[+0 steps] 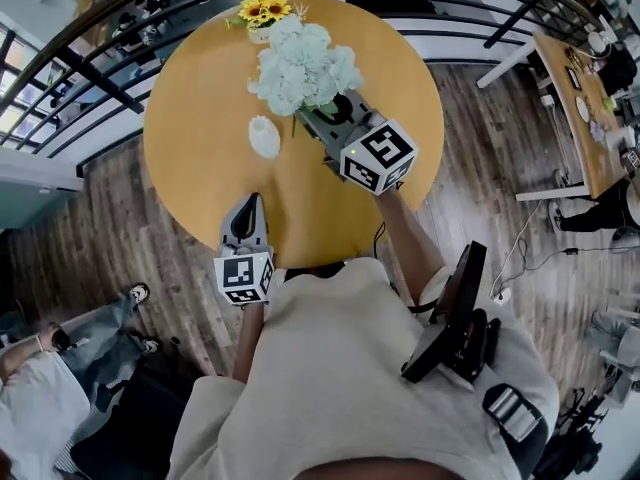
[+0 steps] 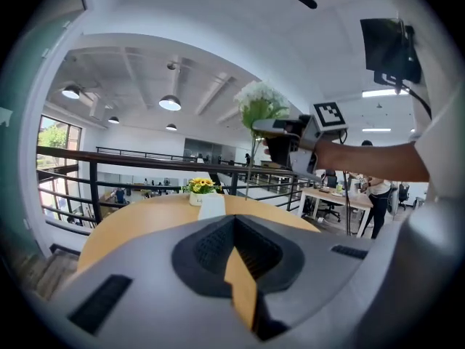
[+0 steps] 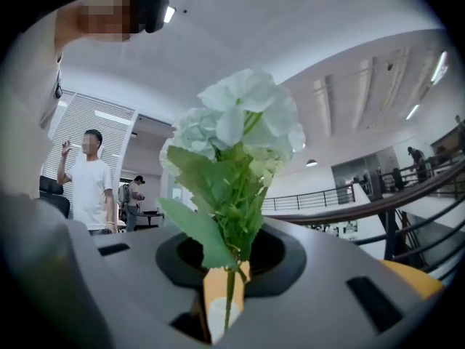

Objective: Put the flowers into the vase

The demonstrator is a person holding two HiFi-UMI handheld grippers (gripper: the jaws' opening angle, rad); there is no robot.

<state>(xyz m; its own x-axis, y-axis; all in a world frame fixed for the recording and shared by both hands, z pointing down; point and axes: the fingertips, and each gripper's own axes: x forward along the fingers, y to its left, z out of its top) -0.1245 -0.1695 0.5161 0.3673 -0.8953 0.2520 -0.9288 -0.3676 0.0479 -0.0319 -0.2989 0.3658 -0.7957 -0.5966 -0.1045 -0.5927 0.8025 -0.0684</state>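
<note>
White flowers (image 3: 236, 144) with green leaves rise straight out of my right tongs (image 3: 225, 297), which pinch the thin green stem (image 3: 229, 307) low down between the orange pads. From above, my right tongs (image 1: 318, 118) hang over the round wooden bench (image 1: 200, 168), and the flowers (image 1: 303, 66) spread just beyond their tips, up off the bench top. The white vase (image 1: 264, 136) stands on the bench to the left of my right tongs, ahead of my left tongs (image 1: 250, 208) and apart from both.

My left tongs (image 2: 236, 260) are pressed together with nothing between them, pointing across the bench. Straight ahead of them stands the vase (image 2: 211, 206), and just behind it a small pot of sunflowers (image 2: 200, 186) near the far edge. Above and to the right of the left tongs, my right tongs (image 2: 270, 128) carry the flowers (image 2: 260, 102) high over the vase. A dark railing (image 2: 145, 162) runs behind the bench.
</note>
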